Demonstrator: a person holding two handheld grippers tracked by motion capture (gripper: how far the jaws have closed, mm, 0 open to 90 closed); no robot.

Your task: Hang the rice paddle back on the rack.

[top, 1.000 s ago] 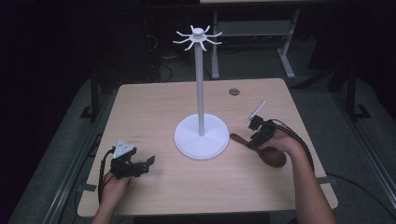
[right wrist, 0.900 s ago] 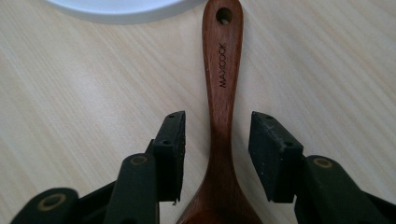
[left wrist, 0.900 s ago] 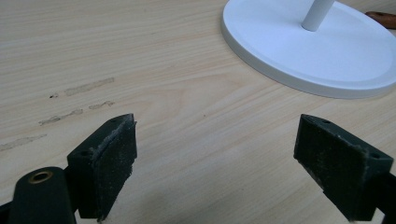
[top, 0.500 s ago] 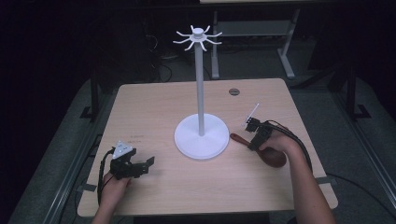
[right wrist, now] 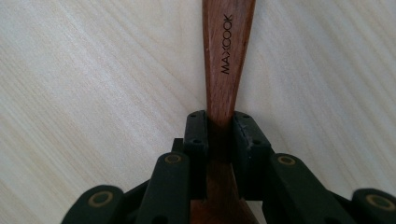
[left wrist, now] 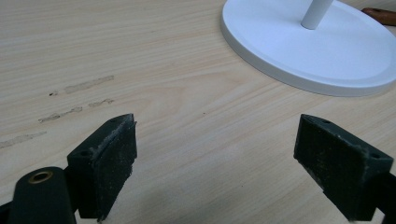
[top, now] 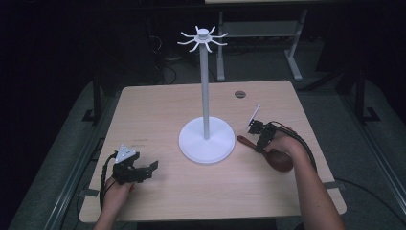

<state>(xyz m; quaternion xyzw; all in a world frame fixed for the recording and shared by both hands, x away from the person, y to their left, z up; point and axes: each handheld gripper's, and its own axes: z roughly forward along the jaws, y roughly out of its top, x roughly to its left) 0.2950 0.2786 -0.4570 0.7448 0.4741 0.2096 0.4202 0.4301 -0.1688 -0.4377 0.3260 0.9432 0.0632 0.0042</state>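
Note:
A dark wooden spoon (top: 281, 161) lies on the right side of the table, its handle pointing towards the white stand (top: 207, 140). My right gripper (top: 261, 140) points down over the handle. Its jaws have just been closing, and in the right gripper view the two pads press on either side of the spoon (right wrist: 229, 46) handle; the right gripper (right wrist: 222, 133) is shut on it. At the front left, my left gripper (top: 152, 168) rests low with jaws wide apart. Nothing lies between the pads of the left gripper (left wrist: 215, 158).
The stand has a round base (left wrist: 322, 51), a tall thin pole (top: 205, 86) and a ring of hooks (top: 203, 38) on top. The table (top: 158, 110) has a round grommet (top: 240, 94) near its far edge. The floor around it is dark.
The right hand has shifted slightly over the spoon handle. The left hand and the stand have stayed where they were.

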